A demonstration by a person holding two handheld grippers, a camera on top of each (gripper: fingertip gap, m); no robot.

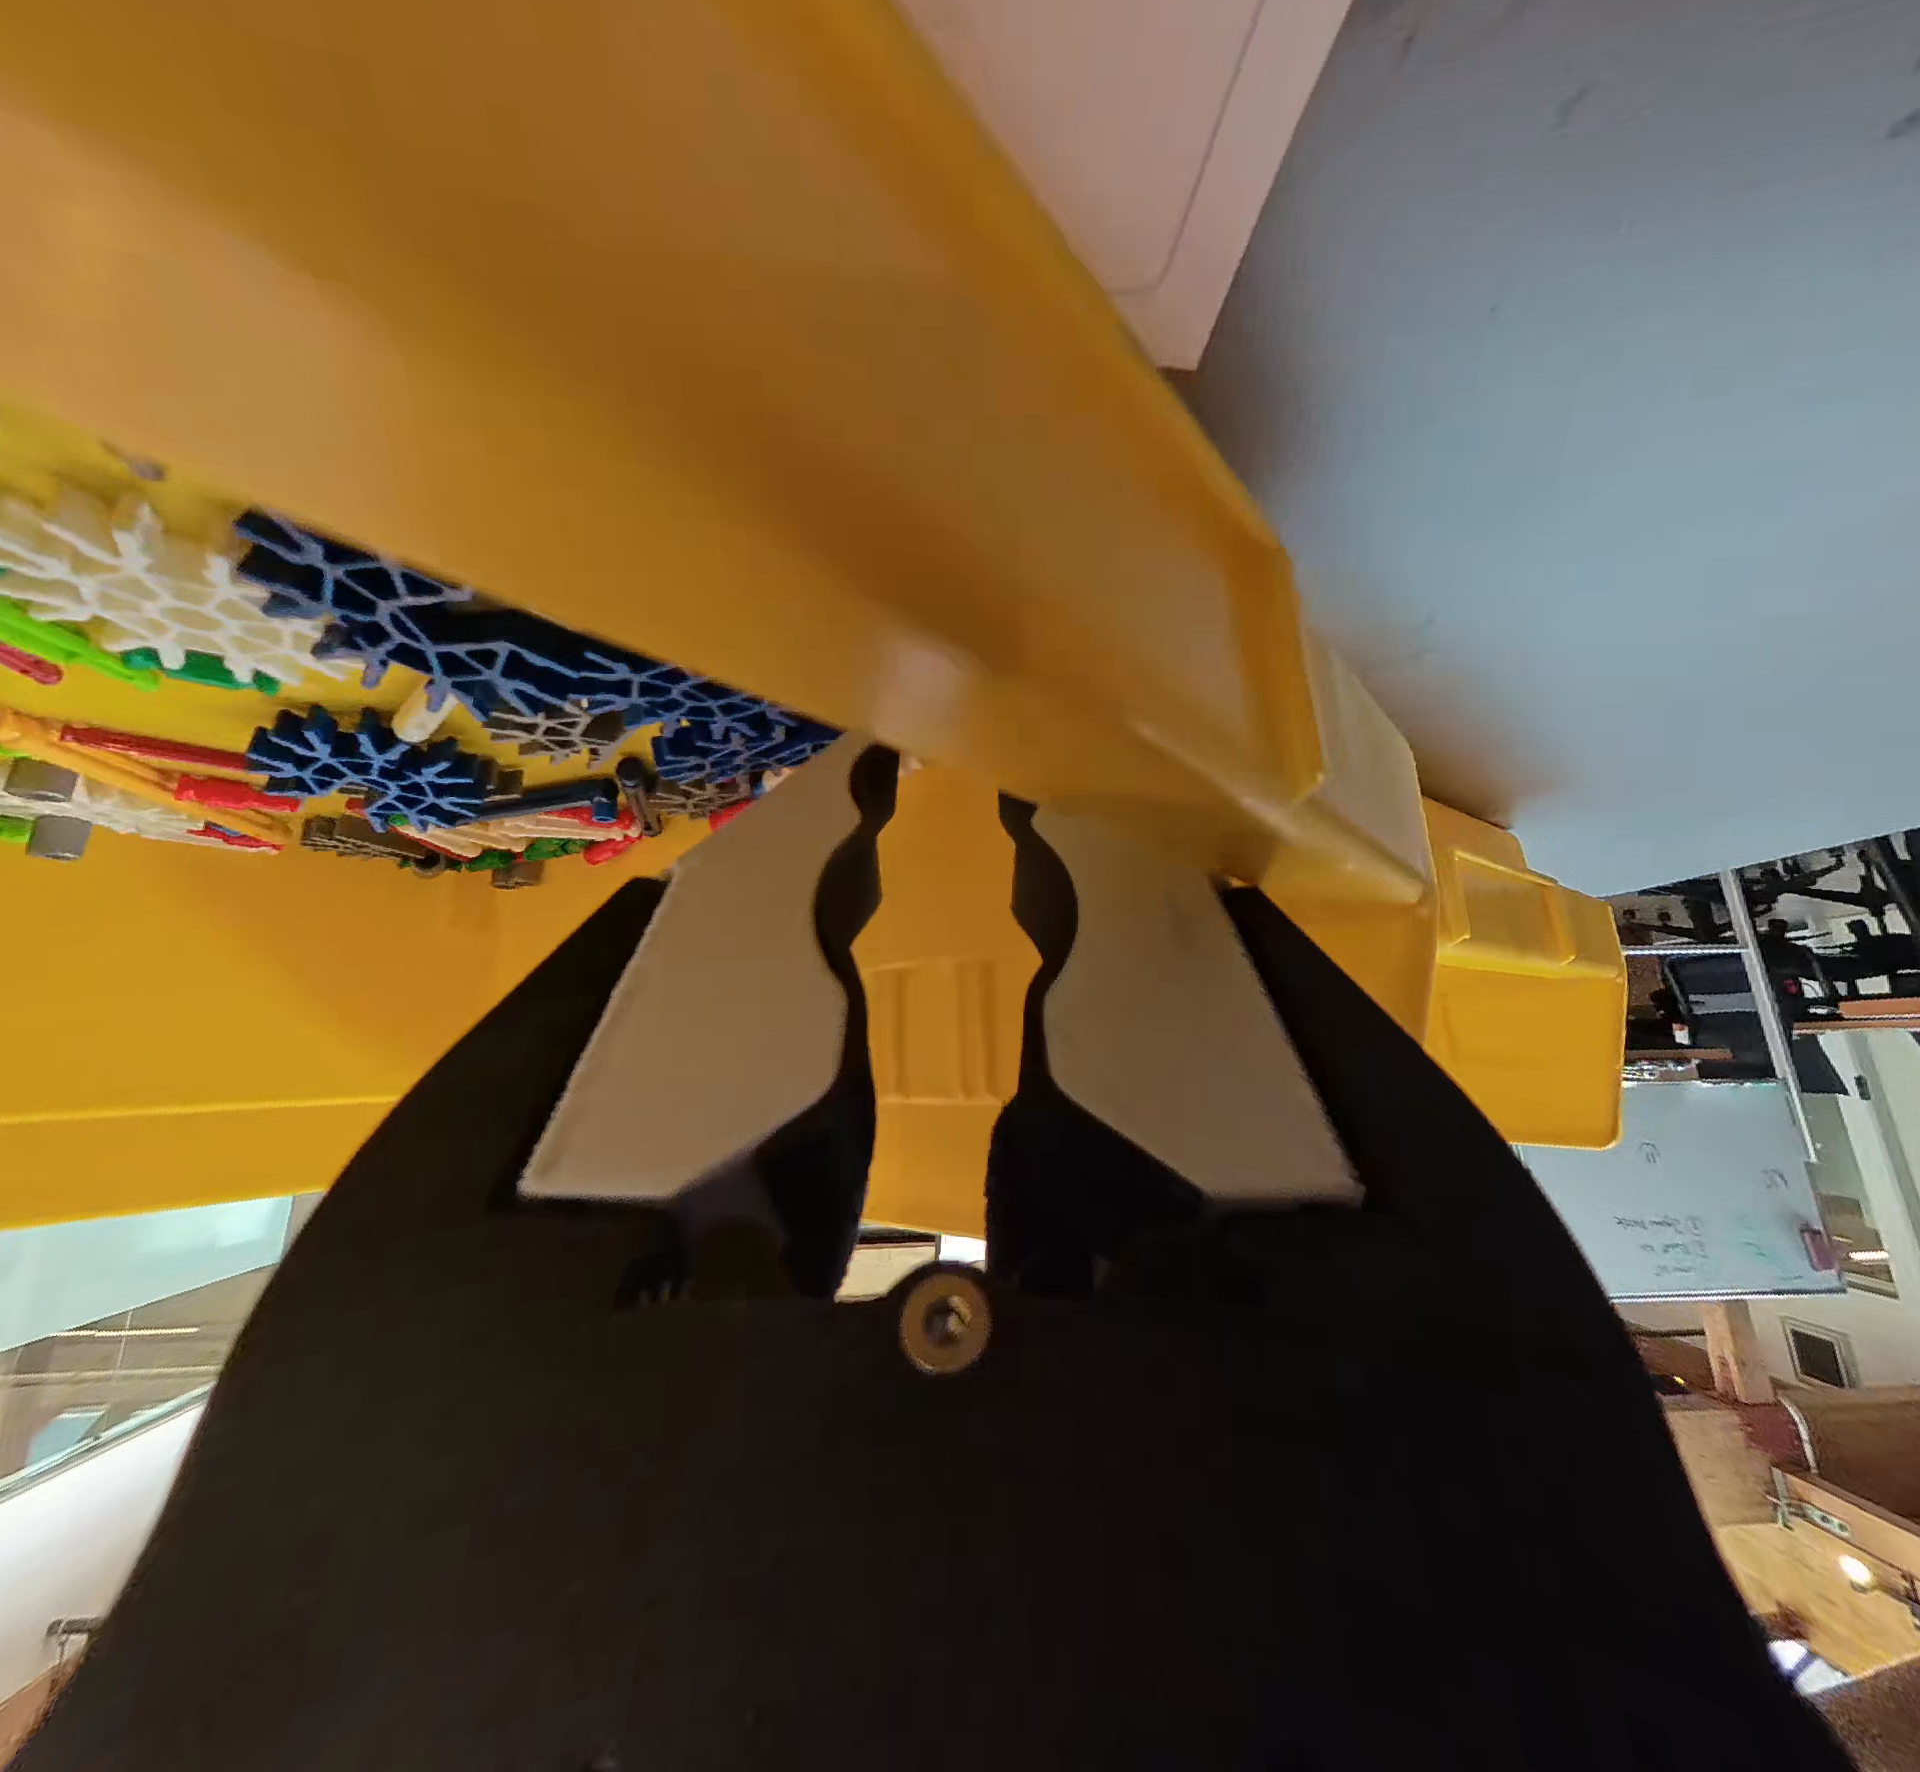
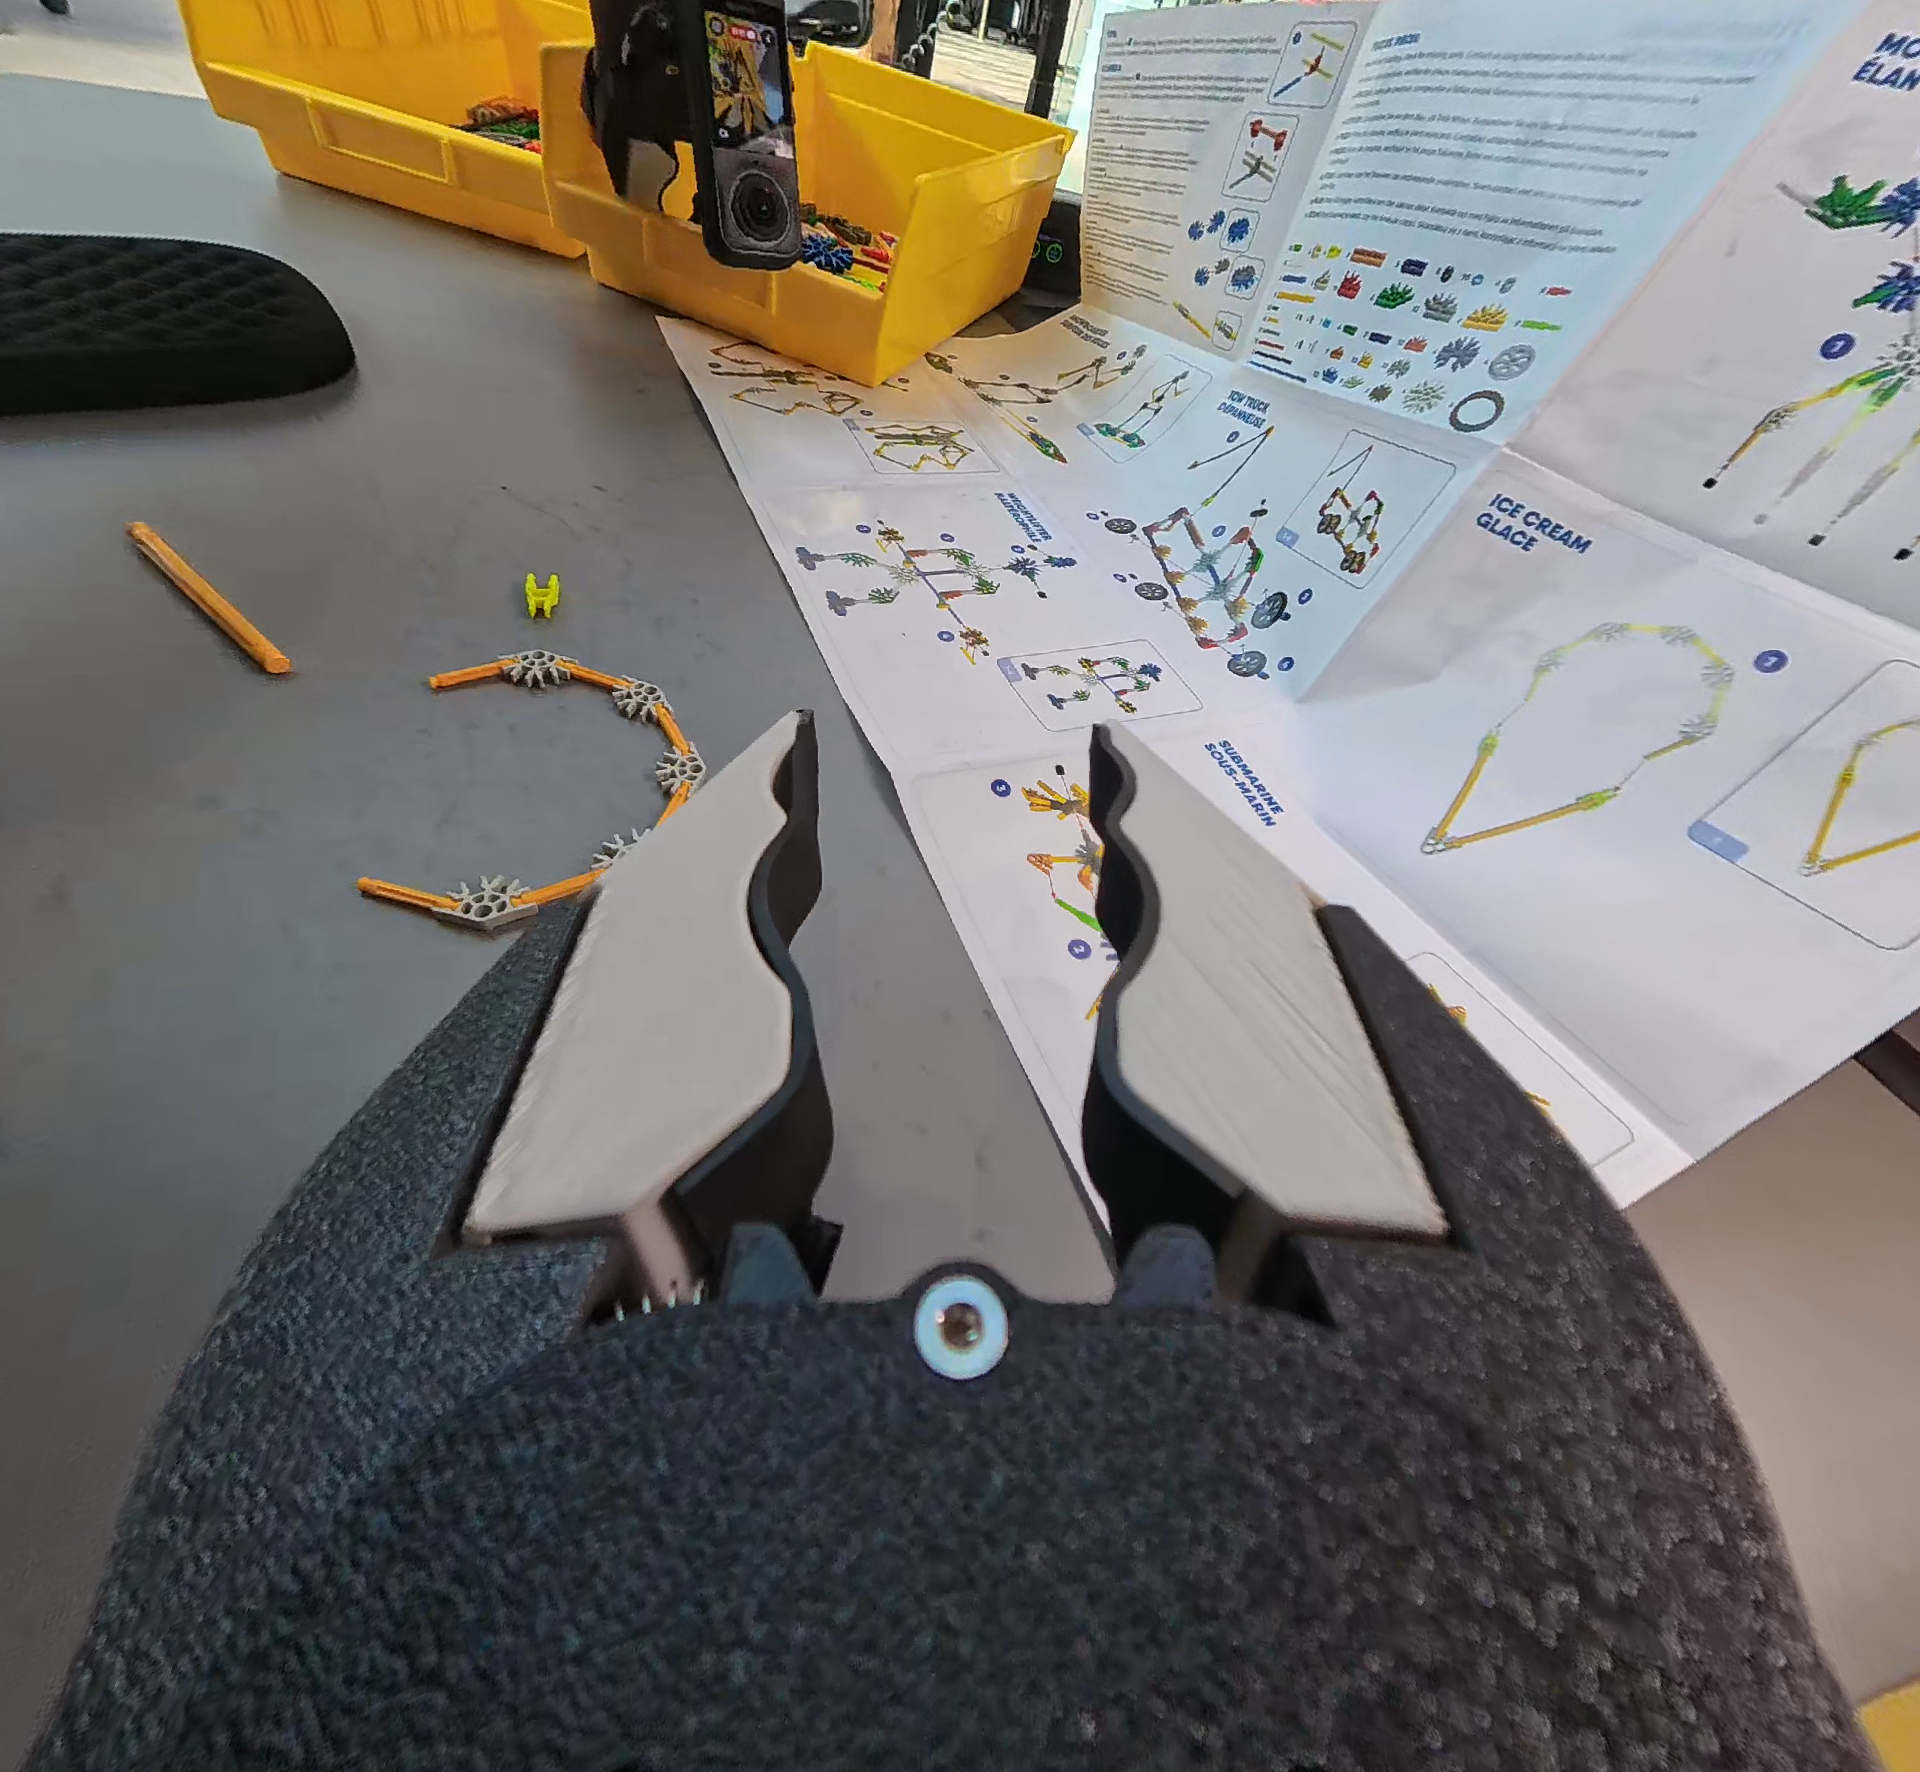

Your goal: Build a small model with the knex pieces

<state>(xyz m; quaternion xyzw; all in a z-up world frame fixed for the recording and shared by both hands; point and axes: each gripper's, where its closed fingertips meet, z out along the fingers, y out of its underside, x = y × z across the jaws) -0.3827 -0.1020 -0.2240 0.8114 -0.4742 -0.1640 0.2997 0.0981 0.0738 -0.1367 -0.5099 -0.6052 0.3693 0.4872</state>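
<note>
My left gripper is open with a narrow gap and points into a yellow bin, close to its ribbed wall. A heap of blue, white, red and green construction pieces lies in the bin just left of the fingertips. Nothing shows between the jaws. In the right wrist view the left gripper's body and camera hang over the near yellow bin. My right gripper is open and empty above the grey table, at the edge of the instruction sheet. A curved chain of orange rods and grey connectors lies left of it.
A loose orange rod and a small yellow-green connector lie on the table. A second yellow bin stands behind the near one. A black padded rest is at the left. The sheet's far part stands folded upright. The gap from one gripper's tips to the other's is roughly 50 cm. To reach the small yellow-green connector in a straight line is about 20 cm for my right fingers, about 35 cm for my left.
</note>
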